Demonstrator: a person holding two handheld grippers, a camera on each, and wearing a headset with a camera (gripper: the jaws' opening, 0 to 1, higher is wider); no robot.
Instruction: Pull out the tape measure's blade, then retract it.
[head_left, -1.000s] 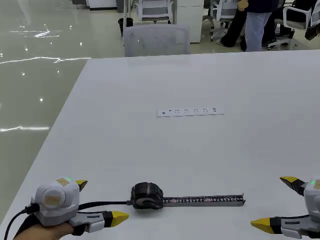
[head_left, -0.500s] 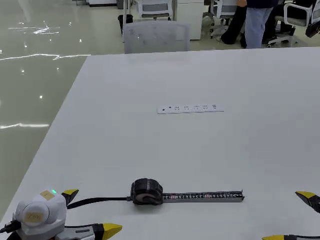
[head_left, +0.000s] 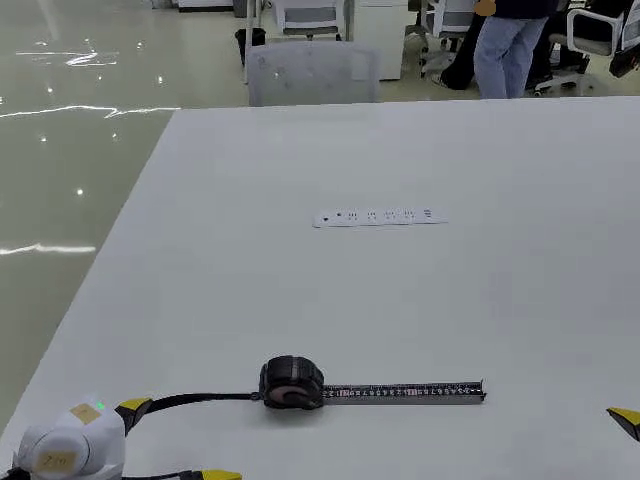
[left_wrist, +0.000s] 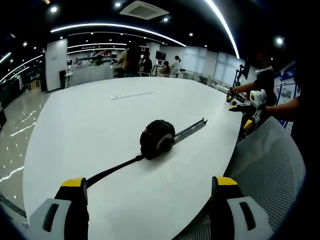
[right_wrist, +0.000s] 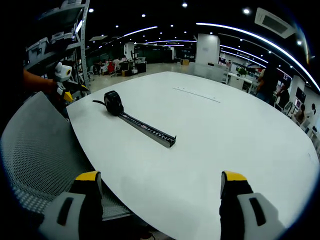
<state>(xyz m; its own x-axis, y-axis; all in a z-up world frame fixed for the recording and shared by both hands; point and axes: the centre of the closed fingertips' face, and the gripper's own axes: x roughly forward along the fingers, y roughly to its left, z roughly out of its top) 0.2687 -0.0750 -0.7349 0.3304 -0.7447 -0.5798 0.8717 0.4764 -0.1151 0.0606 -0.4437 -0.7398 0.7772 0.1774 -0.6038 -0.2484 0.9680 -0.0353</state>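
Black round tape measure lies near the front edge of the white surface, between two grippers and touching neither, its one grey blade drawn out flat. The left gripper and the right gripper both keep yellow-tipped fingers wide, with nothing in them. One white power strip lies farther back, with much bare surface around it.

Left gripper: two light grey jaws, each with a dark slot, black inner faces, yellow tips. In the head view its housing is rounded and off-white, tan square sticker on top, small green light next to it, faint orange mark on the round face. Right gripper: same grey jaws, dark slots, black inner faces, yellow tips
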